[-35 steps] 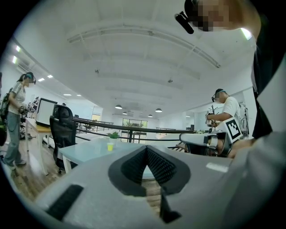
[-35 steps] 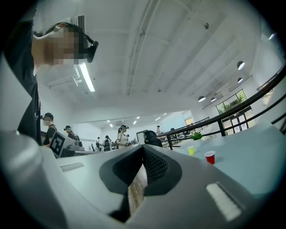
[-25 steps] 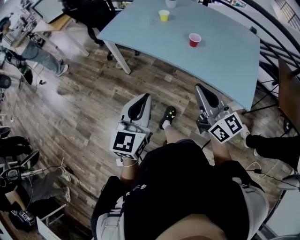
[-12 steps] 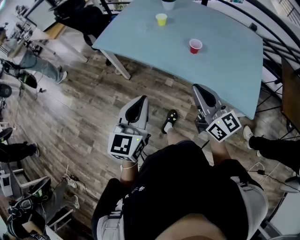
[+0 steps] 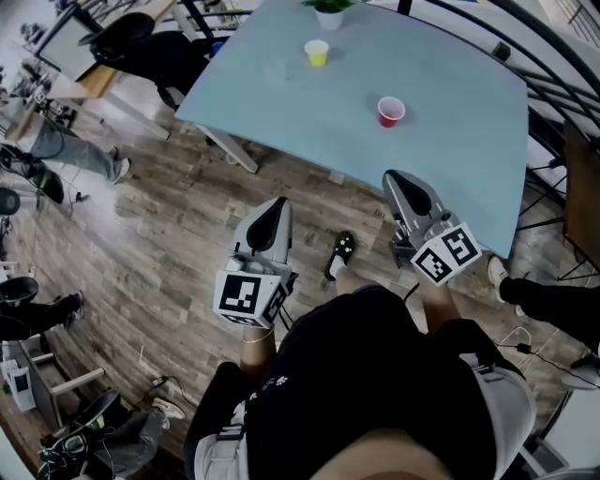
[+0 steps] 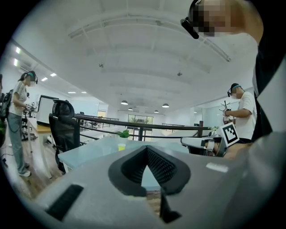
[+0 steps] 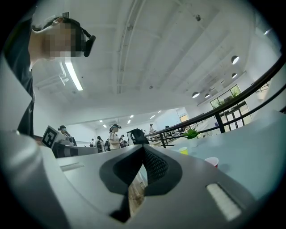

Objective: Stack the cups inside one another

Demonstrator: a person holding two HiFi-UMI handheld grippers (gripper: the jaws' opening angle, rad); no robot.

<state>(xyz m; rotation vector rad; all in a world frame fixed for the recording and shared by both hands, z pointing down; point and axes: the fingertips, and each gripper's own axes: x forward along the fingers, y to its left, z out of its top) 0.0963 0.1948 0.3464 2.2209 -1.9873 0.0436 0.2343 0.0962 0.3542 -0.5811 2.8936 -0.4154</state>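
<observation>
A yellow cup [image 5: 317, 52] stands near the far side of the light blue table [image 5: 450, 141], and a red cup [image 5: 390, 111] stands apart from it, nearer to me. Both grippers hang over the wooden floor, short of the table's near edge. My left gripper [image 5: 278, 202] is shut with nothing in it, and my right gripper [image 5: 395, 175] is shut and empty too. The left gripper view looks past its closed tips [image 6: 146, 148] to the yellow cup [image 6: 121, 146]. In the right gripper view the red cup [image 7: 212, 162] and yellow cup [image 7: 183, 151] show beyond the tips [image 7: 143, 147].
A small potted plant [image 5: 328, 7] sits at the table's far edge. A black office chair [image 5: 131, 37] stands to the table's left, and a dark railing [image 5: 553, 103] runs behind and to the right. Other people stand at the left. The table's white leg [image 5: 225, 148] is ahead of the left gripper.
The person has stepped toward the table, so its near edge and both cups sit closer to the two grippers. Both grippers stayed shut and empty.
</observation>
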